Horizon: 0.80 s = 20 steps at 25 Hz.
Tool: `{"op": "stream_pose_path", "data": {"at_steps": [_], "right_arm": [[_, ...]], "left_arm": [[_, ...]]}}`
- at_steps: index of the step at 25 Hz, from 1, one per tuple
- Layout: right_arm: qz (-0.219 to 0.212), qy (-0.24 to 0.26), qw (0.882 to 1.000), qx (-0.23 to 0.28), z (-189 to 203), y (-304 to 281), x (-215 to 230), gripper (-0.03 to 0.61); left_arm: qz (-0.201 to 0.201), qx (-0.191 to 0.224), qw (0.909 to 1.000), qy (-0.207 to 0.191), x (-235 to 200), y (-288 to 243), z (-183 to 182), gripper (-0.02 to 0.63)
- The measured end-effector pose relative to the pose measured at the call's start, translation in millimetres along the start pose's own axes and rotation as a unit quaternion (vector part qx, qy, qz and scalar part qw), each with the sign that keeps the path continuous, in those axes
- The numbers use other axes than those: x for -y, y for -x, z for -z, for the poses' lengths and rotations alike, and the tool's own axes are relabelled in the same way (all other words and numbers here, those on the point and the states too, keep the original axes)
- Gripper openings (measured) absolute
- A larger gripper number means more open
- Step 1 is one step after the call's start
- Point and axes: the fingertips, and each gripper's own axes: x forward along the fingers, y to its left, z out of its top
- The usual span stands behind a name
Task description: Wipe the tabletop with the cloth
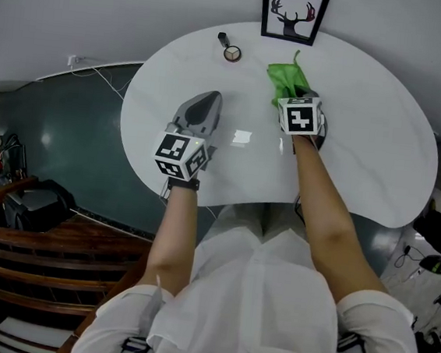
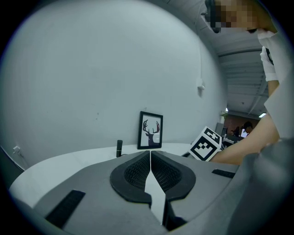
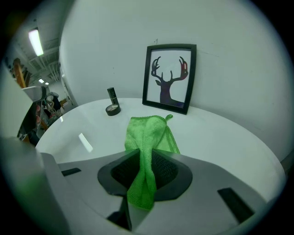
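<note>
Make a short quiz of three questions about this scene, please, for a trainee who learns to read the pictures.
1. True or false: the left tool holds the green cloth.
2. Choose one: what stands at the far edge of the tabletop, behind the cloth? A) a framed deer picture B) a mug C) a laptop
3. Fill the gap: the jaws of the right tool are shut on the ____.

Key
1. False. The left tool's jaws are together with nothing between them.
2. A
3. cloth, part of which lies on the tabletop ahead of the jaws.
</note>
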Motion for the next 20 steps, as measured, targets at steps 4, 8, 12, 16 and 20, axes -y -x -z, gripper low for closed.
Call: {"op": "stream_pose_path", "data": {"at_steps": [4, 8, 12, 16, 20], "right_arm": [[-0.015, 0.019, 1.000, 0.005, -27.9, -24.5, -13.3, 0.072], [-0.030, 0.050, 0.998, 0.009, -55.9, -39.6, -22.8, 0.072], [-0.056, 0.080, 0.995, 0.012, -66.4, -44.0, -27.9, 0.072], [-0.057, 0.063, 0.996, -0.005, -44.5, -36.4, -2.7, 0.072], [-0.033, 0.036, 0.999, -0.005, -24.4, -19.8, 50.6, 0.072]], "left_arm": [[-0.003, -0.002, 1.0000, 0.000, -3.1, -2.7, -0.2, 0.020], [-0.001, -0.005, 1.0000, 0.002, 0.3, -6.9, 1.3, 0.020], [0.005, -0.004, 1.0000, 0.003, 10.3, -14.3, -2.2, 0.020], [0.015, -0.001, 0.9999, 0.001, 26.0, -29.6, -7.4, 0.020], [0.029, 0.000, 0.9996, -0.002, 46.4, -51.6, -12.4, 0.020]]}}
